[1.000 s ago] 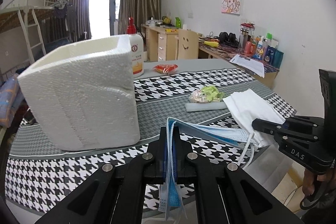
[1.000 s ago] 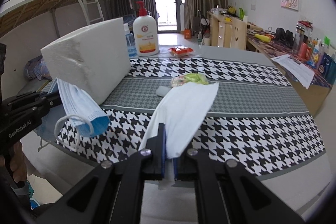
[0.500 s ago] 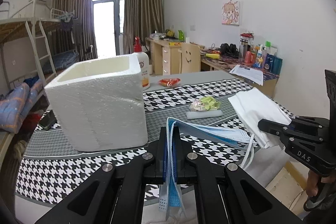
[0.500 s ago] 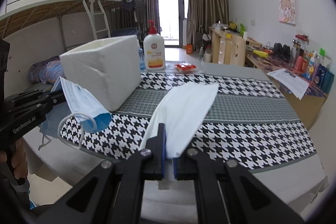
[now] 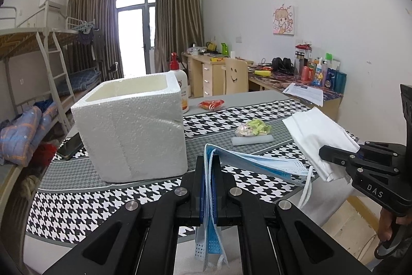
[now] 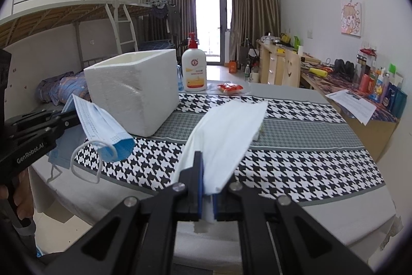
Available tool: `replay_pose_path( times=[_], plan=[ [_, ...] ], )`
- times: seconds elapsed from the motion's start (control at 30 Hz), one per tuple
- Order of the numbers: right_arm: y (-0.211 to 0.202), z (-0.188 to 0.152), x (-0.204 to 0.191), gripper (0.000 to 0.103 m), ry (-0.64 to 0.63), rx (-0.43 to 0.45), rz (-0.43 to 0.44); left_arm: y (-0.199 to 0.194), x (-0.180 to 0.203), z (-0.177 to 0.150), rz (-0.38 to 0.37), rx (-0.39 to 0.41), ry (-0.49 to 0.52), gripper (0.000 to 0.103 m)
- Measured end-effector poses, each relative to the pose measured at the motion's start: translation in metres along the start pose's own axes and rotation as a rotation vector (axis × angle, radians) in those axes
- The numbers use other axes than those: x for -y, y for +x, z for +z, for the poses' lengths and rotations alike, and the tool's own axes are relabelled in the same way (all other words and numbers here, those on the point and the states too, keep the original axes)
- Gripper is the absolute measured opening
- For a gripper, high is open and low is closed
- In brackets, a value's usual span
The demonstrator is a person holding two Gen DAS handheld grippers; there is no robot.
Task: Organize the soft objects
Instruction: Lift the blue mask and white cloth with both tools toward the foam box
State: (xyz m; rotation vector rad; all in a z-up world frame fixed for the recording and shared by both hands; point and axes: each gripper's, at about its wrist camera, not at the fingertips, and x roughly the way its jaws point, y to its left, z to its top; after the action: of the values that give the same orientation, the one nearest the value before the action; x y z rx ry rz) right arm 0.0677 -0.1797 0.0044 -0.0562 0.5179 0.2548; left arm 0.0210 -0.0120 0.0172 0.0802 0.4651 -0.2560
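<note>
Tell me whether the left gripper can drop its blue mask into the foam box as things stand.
Probably yes. The left gripper is shut on the blue mask, and the foam box stands just ahead, its top open, with nothing between them.

Daylight is coming through a glass balcony door (image 6: 208, 25) in the far wall, with brown curtains (image 6: 255, 9) hanging on both sides of it. Left of the door a metal bunk bed (image 6: 77, 17) is standing along the white wall. Right of the door, wooden desks (image 5: 206, 74) are lining the wall under a cartoon picture (image 5: 283, 19).
</note>
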Motion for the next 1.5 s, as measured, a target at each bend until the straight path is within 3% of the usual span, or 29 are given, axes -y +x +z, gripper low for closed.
replay_pose_path(
  times=[0.4, 1.03, 1.5],
  plan=[
    [-0.001, 0.001, -0.012, 0.008, -0.028, 0.015, 0.041, -0.009, -0.006, 0.000, 0.053, 0.015, 0.001, 0.004],
    [0.006, 0.014, -0.058, 0.008, -0.114, 0.018, 0.145, -0.035, -0.048, -0.009, 0.148, 0.031, -0.050, 0.004],
    [0.017, 0.015, -0.063, 0.008, -0.118, 0.011, 0.154, -0.031, -0.055, -0.008, 0.148, 0.033, -0.070, 0.004]
  ],
)
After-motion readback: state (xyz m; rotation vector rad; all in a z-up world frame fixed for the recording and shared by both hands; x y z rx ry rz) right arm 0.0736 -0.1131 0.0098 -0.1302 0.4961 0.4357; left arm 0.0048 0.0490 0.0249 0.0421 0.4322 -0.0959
